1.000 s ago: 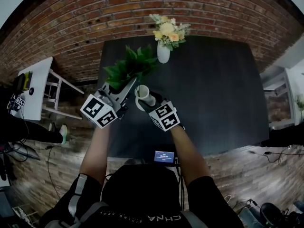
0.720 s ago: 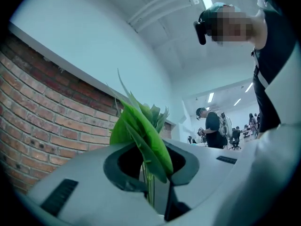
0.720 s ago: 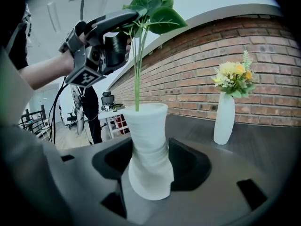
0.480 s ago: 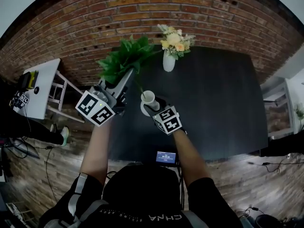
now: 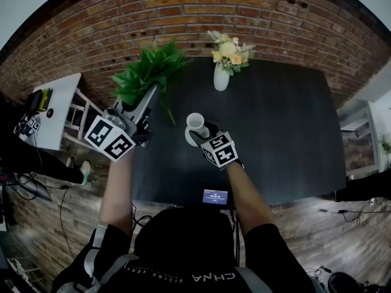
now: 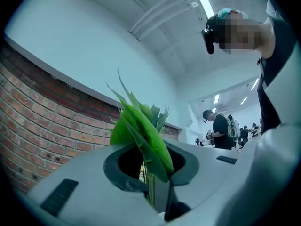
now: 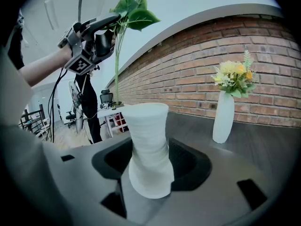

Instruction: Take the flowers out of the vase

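Note:
My left gripper (image 5: 151, 96) is shut on the stems of a green leafy bunch (image 5: 146, 72) and holds it up in the air, left of the white vase (image 5: 195, 126). The bunch's thin stem (image 5: 166, 112) hangs free, outside the vase mouth. In the left gripper view the leaves (image 6: 141, 126) stand up between the closed jaws of the left gripper (image 6: 157, 192). My right gripper (image 7: 148, 173) is shut on the ribbed white vase (image 7: 148, 140), which stands on the dark table (image 5: 275, 133). From there the left gripper (image 7: 101, 29) and leaves (image 7: 134, 8) show at the upper left.
A second white vase (image 5: 221, 78) with yellow flowers (image 5: 229, 49) stands at the table's far edge, also the second vase (image 7: 223, 117) in the right gripper view. A small lit screen (image 5: 215, 196) sits at the near edge. A white side table (image 5: 55, 112) is at left; brick wall behind.
My left gripper has risen and moved left with the green bunch, and the stem has come out of the white vase. The right gripper has stayed on the vase.

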